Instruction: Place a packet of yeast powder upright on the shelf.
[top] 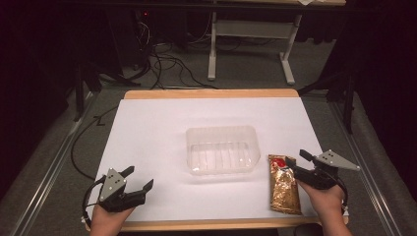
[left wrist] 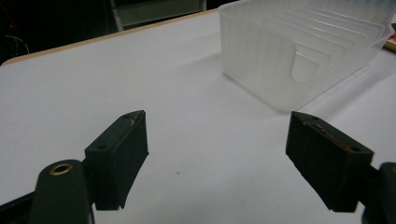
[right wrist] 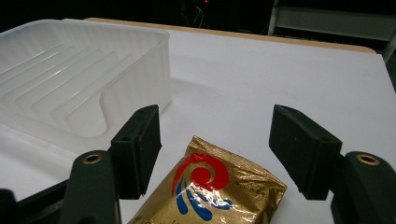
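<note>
The right tool (right wrist: pixel 215 154) hovers released over the gold packet (right wrist: pixel 210 196), which lies flat on the white surface (top: pixel 147 128) just beside the clear tray (top: pixel 222 149). The left tool (left wrist: pixel 217 158) waits released. The slick foil could slide or crumple under a shallow pinch.

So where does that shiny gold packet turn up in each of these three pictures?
High view: the gold packet lies at lower right, beside the right gripper.
Left gripper view: only a sliver that may be the packet peeks past the tub at the far right edge; I cannot tell for sure.
Right gripper view: bottom centre, between open jaws, untouched.
Shared landmark: the clear plastic tub.
</note>
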`<state>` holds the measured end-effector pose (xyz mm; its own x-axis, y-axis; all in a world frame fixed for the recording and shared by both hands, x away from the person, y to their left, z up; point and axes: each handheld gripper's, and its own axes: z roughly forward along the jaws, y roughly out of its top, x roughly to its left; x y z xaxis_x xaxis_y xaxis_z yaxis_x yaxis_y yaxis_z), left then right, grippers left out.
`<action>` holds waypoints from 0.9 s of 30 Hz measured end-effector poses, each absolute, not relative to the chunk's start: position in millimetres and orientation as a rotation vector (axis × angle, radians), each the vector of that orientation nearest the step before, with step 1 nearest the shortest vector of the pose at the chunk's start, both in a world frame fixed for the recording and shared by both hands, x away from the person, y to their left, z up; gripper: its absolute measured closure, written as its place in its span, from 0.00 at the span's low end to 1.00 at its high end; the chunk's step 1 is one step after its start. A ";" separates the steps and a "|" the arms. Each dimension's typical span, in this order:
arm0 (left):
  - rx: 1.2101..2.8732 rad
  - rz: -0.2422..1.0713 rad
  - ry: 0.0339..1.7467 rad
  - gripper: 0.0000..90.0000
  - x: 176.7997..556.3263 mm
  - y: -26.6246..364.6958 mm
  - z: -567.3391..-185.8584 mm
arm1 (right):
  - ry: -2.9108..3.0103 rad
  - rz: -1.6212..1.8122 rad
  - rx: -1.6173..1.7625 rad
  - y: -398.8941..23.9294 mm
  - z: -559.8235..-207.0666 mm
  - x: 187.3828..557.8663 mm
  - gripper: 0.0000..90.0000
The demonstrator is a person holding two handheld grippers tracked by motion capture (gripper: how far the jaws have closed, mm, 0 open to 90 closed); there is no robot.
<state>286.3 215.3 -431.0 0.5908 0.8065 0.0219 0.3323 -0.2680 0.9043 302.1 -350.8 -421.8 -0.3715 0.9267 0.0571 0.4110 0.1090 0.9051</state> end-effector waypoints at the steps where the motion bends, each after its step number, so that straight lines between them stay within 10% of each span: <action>1: 1.849 0.613 0.922 0.24 286.4 215.5 -430.8 | 1.847 1.233 1.294 -350.7 -421.3 301.7 0.37; 27: 1.849 0.611 0.955 0.23 295.9 211.1 -430.1 | 1.849 1.249 1.271 -352.1 -416.8 288.4 0.29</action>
<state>295.9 211.1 -430.1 0.5732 0.8193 0.0113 0.3536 -0.2598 0.8986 288.4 -352.1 -416.8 -0.3892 0.9197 0.0519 0.3915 0.1141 0.9131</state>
